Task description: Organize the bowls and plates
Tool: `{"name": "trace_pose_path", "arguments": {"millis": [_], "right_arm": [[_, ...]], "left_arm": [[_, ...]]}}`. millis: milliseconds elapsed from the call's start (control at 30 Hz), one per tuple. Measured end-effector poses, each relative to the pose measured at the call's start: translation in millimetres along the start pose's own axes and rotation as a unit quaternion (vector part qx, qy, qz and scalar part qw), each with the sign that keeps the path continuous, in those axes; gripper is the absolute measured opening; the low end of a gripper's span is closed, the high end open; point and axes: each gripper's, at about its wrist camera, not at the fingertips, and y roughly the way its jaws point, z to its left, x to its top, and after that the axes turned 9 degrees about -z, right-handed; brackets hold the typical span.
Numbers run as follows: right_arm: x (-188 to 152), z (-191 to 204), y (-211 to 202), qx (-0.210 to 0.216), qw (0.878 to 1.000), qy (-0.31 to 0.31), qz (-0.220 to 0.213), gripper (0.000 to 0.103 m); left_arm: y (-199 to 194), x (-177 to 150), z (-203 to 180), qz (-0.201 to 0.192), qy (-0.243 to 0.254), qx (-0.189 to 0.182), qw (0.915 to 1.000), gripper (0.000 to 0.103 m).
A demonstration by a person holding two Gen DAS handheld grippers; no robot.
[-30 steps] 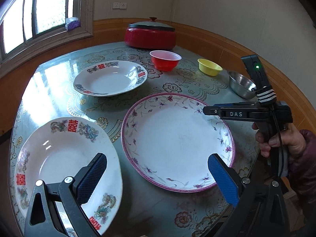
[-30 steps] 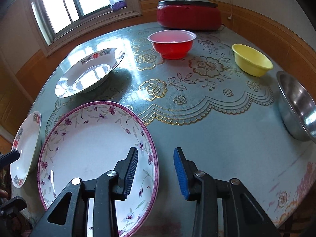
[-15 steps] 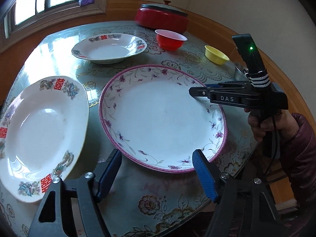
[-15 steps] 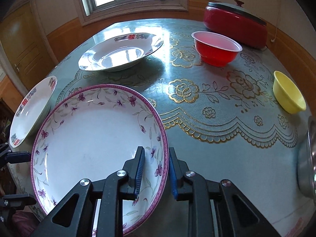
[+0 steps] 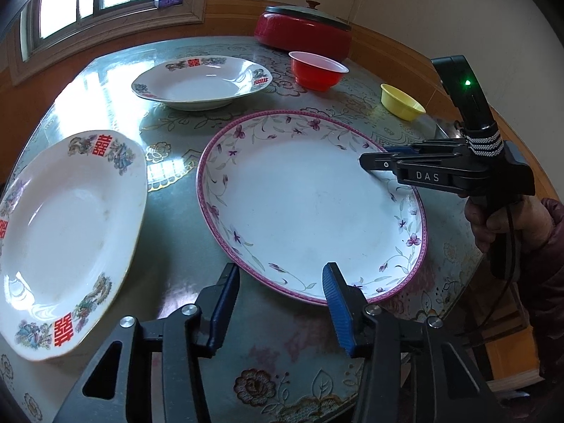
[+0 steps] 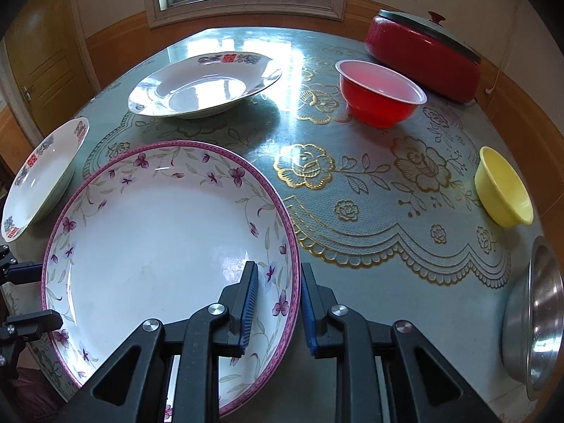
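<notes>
On floral plate [image 6: 151, 239] rim, right gripper [image 6: 278, 303] clamped

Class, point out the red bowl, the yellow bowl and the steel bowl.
red bowl [image 6: 379, 100], right wrist view, outer wall.
yellow bowl [image 6: 502, 194], right wrist view, outer wall.
steel bowl [image 6: 539, 317], right wrist view, inner wall.

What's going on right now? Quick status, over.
Right gripper clamped on floral plate rim. Left gripper open, at plate's near edge, holding nothing. Plate on the table. Nothing in the way.
</notes>
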Motion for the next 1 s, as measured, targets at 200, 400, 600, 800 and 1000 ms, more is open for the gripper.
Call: {"name": "trace_pose_path", "arguments": {"millis": [200,400,600,800,1000], "right_arm": [[-5.5,-24.9,-1.8,0.017,0.998,0.055,-0.002,0.022],[-9.4,-32.4,-2.8,0.029,0.995,0.094,-0.007,0.022],[-10.3,-27.1,-3.6,0.008,0.995,0.100,-0.008,0.023],[-10.7,-26.2,-4.1,-0.014,0.991,0.131,-0.004,0.025],[-7.9,-24.3,-5.5,-0.046,0.987,0.155,0.005,0.027]], "left_arm": [[14.9,9.7,-2.2,-0.002,0.002,0.023,0.9997,0.042],[26.8,17.2,-3.0,0.002,0.005,0.063,0.9980,0.036],[22.5,19.3,-1.4,-0.001,0.027,0.062,0.9977,0.032],[12.0,22.1,6.3,-0.013,0.038,0.042,0.9983,0.029],[-5.7,28.6,19.5,-0.030,0.035,0.029,0.9985,0.029]]}}
